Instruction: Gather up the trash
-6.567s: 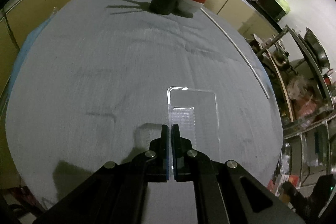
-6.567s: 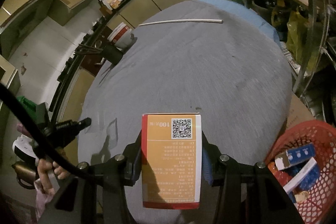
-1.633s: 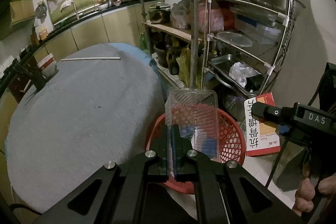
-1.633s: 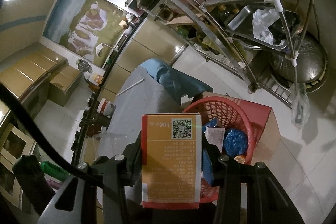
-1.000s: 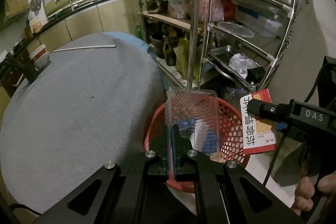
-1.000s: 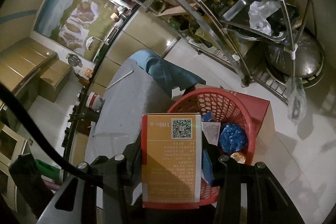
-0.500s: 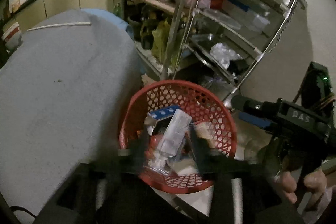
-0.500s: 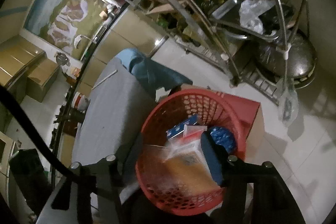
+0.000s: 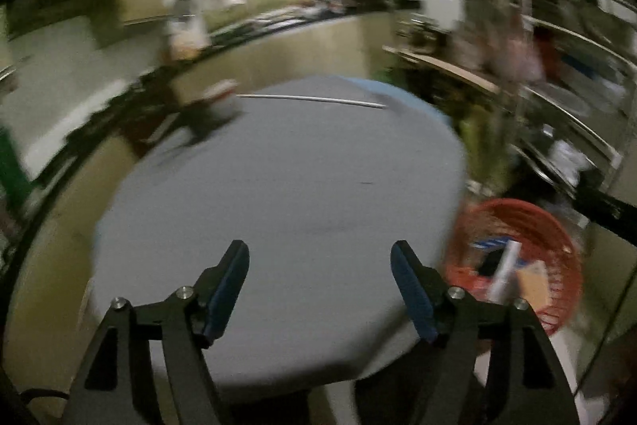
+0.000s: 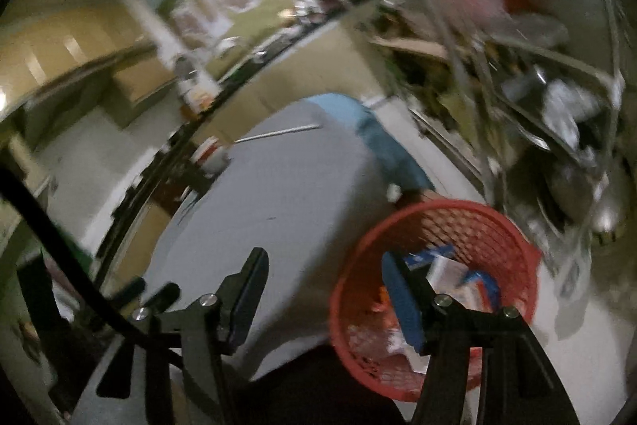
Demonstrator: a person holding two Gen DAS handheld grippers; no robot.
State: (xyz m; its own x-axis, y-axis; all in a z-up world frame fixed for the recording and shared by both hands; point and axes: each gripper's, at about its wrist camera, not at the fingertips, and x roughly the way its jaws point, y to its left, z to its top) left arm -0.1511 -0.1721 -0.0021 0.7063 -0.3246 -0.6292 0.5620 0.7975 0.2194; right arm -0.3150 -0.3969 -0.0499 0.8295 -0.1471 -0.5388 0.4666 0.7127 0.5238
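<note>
The left gripper (image 9: 319, 265) is spread wide with nothing in it; its jaws have just been opening, and the gray table (image 9: 286, 186) under it looks bare but for a thin white stick (image 9: 314, 99) and a paper cup (image 9: 221, 98) at the far edge. The right gripper (image 10: 322, 273) has opened too and holds nothing. The trash lies in the red basket (image 10: 497, 226) beside the table: boxes and clear plastic that look light and easy to squash, best pinched gently by a flat edge.
</note>
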